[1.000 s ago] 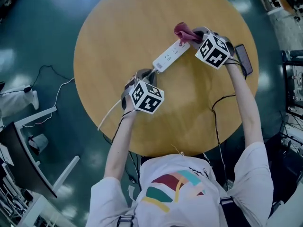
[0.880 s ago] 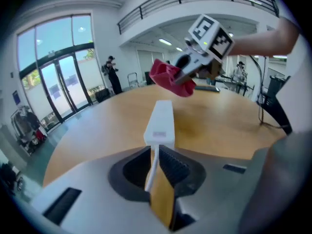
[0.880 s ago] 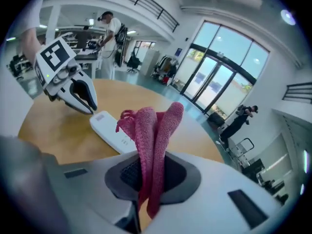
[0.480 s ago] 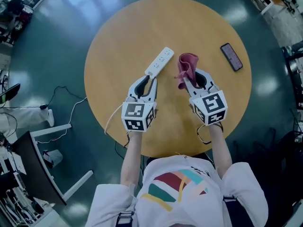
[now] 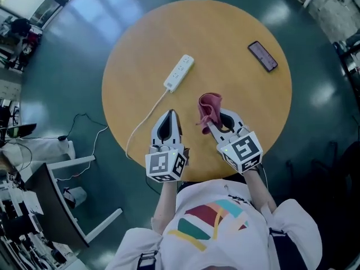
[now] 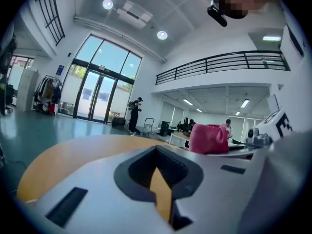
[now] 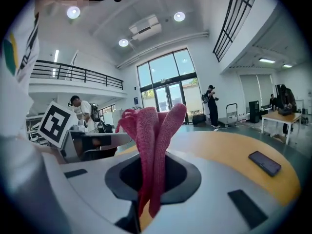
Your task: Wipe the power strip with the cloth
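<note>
The white power strip [image 5: 179, 72] lies alone on the round wooden table [image 5: 236, 27], and its cable [image 5: 143, 122] trails off the left edge. My left gripper [image 5: 169, 115] hovers over the near edge, well short of the strip, shut with nothing in it [image 6: 157, 152]. To its right, my right gripper [image 5: 210, 121] is shut on the pink cloth [image 5: 208, 109], which stands bunched upright between the jaws [image 7: 152, 140]. The left gripper view shows the cloth [image 6: 208, 138] off to the right. Neither gripper view shows the strip.
A dark phone [image 5: 262, 55] lies at the table's far right, and the right gripper view has it as well [image 7: 264, 163]. White furniture and loose cables [image 5: 62, 151] sit on the floor at the left. People stand far off in the hall.
Both grippers have drawn back from the power strip toward the near edge of the table. The left one let go of the strip's end. The cloth has come off the strip with the right gripper.
</note>
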### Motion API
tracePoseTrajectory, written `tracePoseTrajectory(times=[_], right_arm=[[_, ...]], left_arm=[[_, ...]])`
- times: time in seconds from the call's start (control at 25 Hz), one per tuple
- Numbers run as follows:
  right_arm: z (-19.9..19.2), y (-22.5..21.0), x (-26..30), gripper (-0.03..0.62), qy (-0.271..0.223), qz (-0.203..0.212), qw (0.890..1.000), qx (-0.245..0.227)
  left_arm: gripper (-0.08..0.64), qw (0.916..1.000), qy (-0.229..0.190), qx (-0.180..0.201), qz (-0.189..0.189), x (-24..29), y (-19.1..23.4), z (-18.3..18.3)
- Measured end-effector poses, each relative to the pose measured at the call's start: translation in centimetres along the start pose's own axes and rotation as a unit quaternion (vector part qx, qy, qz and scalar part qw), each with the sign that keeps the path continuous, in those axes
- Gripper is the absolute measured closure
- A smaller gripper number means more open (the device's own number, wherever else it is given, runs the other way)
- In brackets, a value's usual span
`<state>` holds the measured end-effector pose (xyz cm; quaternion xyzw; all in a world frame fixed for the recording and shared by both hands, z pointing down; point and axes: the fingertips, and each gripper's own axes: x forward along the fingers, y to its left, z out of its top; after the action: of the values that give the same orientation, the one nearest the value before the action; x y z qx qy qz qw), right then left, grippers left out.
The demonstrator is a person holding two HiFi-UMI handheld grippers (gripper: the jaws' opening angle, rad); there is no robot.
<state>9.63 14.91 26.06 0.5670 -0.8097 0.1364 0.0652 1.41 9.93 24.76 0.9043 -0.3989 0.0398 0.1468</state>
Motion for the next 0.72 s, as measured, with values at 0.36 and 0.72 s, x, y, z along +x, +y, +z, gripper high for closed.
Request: tracePoseTrajectory(times=[0.36,0.72], right_arm=[[1.8,2.4,-2.1,0.554,-0.014,-0.041,0.998,-0.056],[-0.4,3.7,-4.4,0.554,-0.003,-0.053,0.998,-0.046]], left_arm=[[0.517,0.9970,-0.016,0.022,-0.073,-1.8,-3.1,2.0],[0.517,0.9961,-0.014,0.019,-0.085,-3.9,-3.8,1.5]])
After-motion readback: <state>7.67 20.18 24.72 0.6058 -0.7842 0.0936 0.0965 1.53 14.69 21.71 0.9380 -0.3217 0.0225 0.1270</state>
